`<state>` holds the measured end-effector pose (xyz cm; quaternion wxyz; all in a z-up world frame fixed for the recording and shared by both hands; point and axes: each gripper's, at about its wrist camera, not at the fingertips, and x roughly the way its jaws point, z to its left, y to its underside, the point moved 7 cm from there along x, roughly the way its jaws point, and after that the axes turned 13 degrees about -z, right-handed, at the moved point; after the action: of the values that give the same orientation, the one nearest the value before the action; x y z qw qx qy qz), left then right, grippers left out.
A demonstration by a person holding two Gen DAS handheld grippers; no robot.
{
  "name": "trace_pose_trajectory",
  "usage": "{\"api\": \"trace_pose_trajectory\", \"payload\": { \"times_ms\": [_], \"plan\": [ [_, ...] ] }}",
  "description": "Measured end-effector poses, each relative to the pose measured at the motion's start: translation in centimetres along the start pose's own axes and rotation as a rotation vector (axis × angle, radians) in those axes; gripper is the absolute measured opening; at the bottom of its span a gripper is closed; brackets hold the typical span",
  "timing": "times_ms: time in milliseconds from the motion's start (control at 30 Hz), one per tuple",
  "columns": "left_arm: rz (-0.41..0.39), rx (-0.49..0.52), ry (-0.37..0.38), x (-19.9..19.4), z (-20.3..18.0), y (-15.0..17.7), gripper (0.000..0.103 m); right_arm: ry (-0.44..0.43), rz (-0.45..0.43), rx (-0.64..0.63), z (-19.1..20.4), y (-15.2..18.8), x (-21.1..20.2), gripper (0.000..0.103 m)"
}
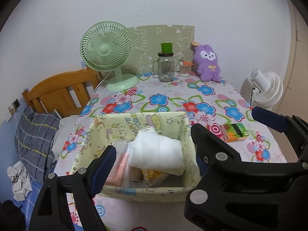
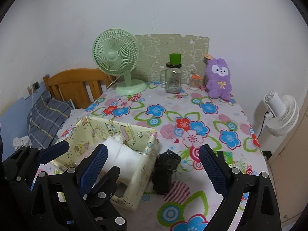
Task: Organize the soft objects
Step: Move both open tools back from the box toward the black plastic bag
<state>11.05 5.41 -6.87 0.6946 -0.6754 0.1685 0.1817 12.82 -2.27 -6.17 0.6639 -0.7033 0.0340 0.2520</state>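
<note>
Both tools, left (image 1: pixel 154 159) and right (image 2: pixel 152 165), gape empty (1 basket (image 1: pixel 92 134), 1 white towel (image 1: pixel 159 150) inside).

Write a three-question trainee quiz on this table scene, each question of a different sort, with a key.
1. True or false: the white folded cloth lies inside the yellow fabric bin.
2. Which soft toy sits at the table's far edge? A green frog; B purple plush bunny; C brown bear.
3. Fill in: the black object lies on the tablecloth between the bin and the right hand-held gripper's ____ finger.

Key: 1 true; 2 B; 3 right.
</note>
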Motion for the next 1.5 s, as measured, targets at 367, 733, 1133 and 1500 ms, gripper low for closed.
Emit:
{"api": "trace_pose_trajectory", "payload": {
  "times_ms": [367,733,1133,1500],
  "plan": [
    [-0.018,0.005,0.026,-0.7,-2.8,-0.4,0.086,0.022,-0.016,0.008,-2.6,0.0,-1.7,0.097],
    [-0.036,0.003,0.04,-1.1,-5.9,-0.3,0.086,0.056,-0.03,0.009,-5.4,0.4,-3.1,0.097],
    [0.0,0.018,0.063,0.2,-9.6,0.6,0.082,0.104,-0.009,0.024,-9.3,2.0,-3.0,0.097],
    [0.009,0.023,0.082,1.7,-11.7,0.9,0.076,0.134,0.011,0.056,-12.1,3.1,-2.4,0.097]
  ]
}}
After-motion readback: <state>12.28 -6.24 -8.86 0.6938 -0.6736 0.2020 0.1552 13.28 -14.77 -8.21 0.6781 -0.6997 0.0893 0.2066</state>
